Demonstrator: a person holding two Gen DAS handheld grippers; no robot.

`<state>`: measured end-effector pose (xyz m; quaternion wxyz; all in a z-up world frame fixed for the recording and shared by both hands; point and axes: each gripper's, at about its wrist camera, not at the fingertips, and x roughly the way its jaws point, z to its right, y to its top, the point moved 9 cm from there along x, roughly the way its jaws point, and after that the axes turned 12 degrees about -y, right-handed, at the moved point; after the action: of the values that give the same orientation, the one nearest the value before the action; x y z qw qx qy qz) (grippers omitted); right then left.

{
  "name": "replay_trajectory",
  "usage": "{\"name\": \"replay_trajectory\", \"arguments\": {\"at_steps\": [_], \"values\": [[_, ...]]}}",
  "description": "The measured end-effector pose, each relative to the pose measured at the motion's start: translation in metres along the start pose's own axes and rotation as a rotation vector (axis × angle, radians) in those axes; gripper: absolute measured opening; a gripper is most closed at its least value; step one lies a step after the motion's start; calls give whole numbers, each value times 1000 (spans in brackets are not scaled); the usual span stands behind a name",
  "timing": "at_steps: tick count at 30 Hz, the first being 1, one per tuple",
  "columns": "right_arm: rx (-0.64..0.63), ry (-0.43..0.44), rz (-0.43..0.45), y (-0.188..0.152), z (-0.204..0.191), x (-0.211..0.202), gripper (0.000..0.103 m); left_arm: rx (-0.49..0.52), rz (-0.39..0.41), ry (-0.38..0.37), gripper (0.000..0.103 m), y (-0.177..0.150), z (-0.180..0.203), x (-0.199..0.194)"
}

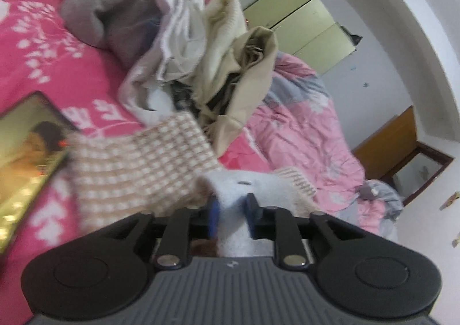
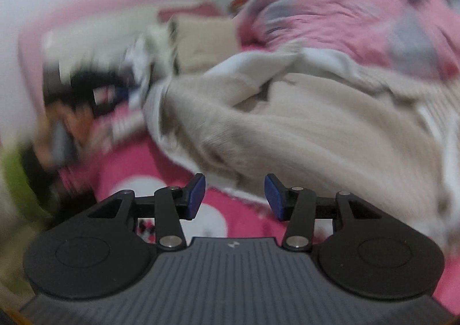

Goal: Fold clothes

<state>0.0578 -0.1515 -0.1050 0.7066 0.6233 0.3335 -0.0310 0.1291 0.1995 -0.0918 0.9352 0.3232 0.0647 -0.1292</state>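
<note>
A pink bedspread [image 1: 37, 46] fills the left wrist view. The heap of clothes [image 1: 184, 37] lies at twelve o'clock, a phone [image 1: 26, 158] at nine. The checked garment [image 1: 138, 169] sits at centre, its white fabric between the left gripper [image 1: 232, 215]'s narrow jaws. The right gripper [image 2: 235, 195] gapes empty; a beige sweater [image 2: 302, 123] lies at one o'clock.

Bed [image 1: 43, 60] under a bright pink spread with white leaf prints.
A heap of clothes [image 1: 184, 46] sits mid-bed; a checked knit [image 1: 138, 169] lies at the near edge beside a phone [image 1: 26, 158] with its screen lit; a crumpled pink-and-grey quilt [image 1: 304, 123] covers the right side.
</note>
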Motion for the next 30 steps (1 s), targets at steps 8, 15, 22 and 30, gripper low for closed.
{"name": "replay_trajectory", "arguments": {"at_steps": [8, 15, 22, 30], "values": [[-257, 40, -44, 5, -54, 64, 43, 65, -37, 17, 71, -26, -1, -48], [-361, -12, -8, 11, -75, 81, 42, 200, -232, -137, 82, -103, 43, -49], [-297, -113, -12, 3, -47, 59, 42, 357, -361, -44, 74, -150, 63, -13], [364, -116, -68, -30, 55, -1, 44, 305, -354, 13, 8, -152, 53, -4]]}}
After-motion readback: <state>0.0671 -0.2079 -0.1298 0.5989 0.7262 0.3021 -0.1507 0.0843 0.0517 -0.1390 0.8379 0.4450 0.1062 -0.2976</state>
